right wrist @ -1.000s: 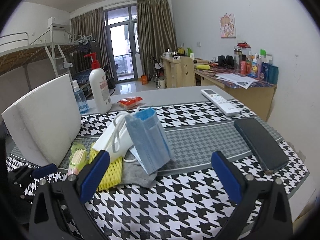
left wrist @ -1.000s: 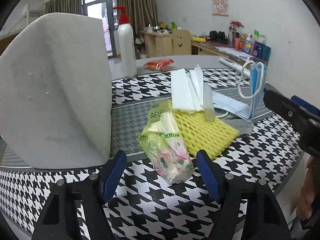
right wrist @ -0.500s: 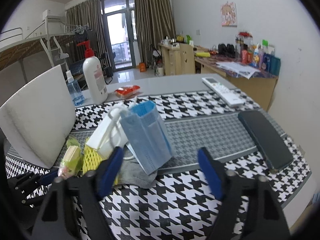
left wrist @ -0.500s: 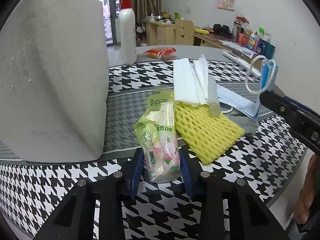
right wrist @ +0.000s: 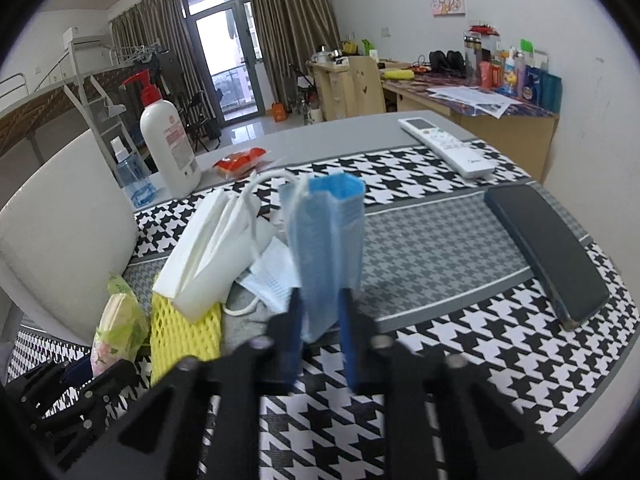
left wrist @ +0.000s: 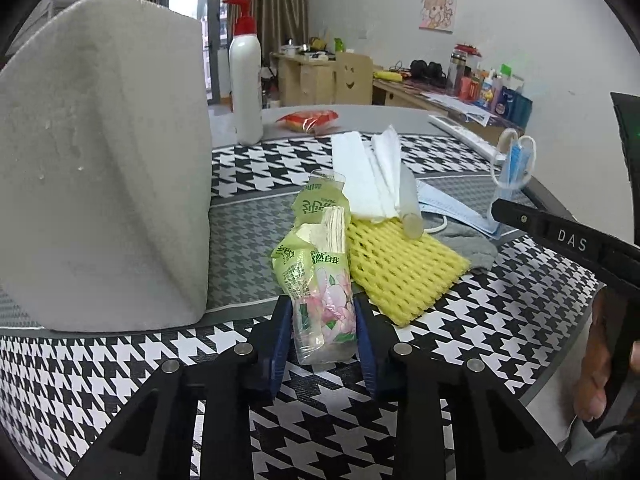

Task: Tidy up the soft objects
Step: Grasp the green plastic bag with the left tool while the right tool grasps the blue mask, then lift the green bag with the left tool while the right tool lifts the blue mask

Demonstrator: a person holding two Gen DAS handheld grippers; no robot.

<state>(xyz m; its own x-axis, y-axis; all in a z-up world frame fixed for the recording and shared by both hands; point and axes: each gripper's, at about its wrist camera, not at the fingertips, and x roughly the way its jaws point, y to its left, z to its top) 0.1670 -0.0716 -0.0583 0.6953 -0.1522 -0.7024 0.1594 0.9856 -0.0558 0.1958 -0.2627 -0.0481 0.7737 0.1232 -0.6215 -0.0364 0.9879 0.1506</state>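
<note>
Blue mask [right wrist: 326,256] stands clamped in my right tongs [right wrist: 320,334]; left tongs [left wrist: 320,334] are closing on the tissue pack [left wrist: 318,280] (lying on the desk [left wrist: 240,220]).

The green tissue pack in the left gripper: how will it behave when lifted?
The tissue pack is probably light. Its crinkled wrapper dents between the left gripper pads, so it likely squashes. Held at one end, the open far end may droop, and the glossy film might slip.

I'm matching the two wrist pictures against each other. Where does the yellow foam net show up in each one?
Left wrist: yellow foam net lies right of centre, beside the tissue pack.
Right wrist: yellow foam net lies lower left, under the folded white tissues.
Shared landmark: white pump bottle at the table's far side.
</note>
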